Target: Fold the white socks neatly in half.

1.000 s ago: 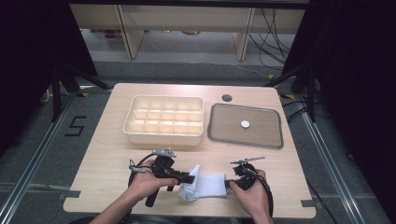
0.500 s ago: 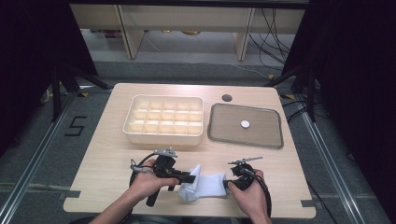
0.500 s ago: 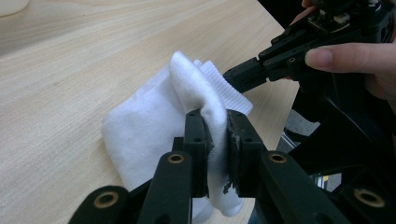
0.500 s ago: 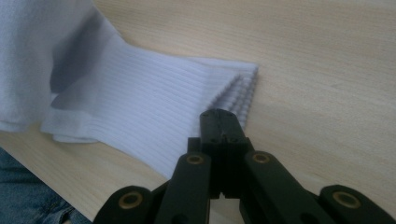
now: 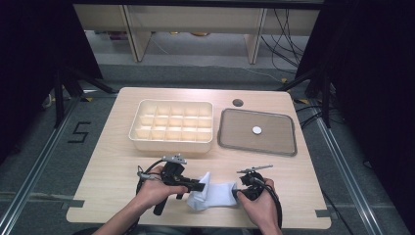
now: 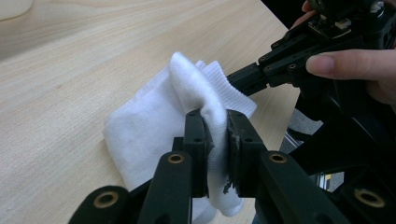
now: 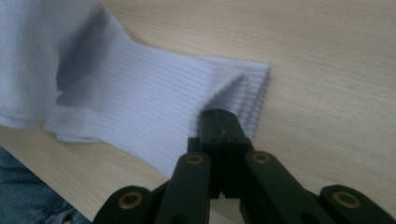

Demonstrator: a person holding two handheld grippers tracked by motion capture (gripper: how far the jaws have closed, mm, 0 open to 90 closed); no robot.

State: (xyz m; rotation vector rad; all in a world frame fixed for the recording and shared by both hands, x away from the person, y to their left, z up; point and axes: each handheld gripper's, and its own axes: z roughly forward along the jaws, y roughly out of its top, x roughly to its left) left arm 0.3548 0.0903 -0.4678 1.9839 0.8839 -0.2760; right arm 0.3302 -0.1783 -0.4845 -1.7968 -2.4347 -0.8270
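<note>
A white sock lies near the table's front edge, between the two hands. My left gripper comes at it from the left. Its jaws are shut on a raised fold of the sock, and fabric bulges between the pads of the left gripper. My right gripper meets the sock from the right. In the right gripper view, the right gripper has its jaws pressed together at the ribbed cuff, whose edge arches over the tips. The right gripper reaches the cuff in the left gripper view too.
A cream box divided into several compartments stands at the back left. To its right sits a grey tray holding a small white disc. A round hole is in the tabletop behind the tray. The front table edge is just behind the hands.
</note>
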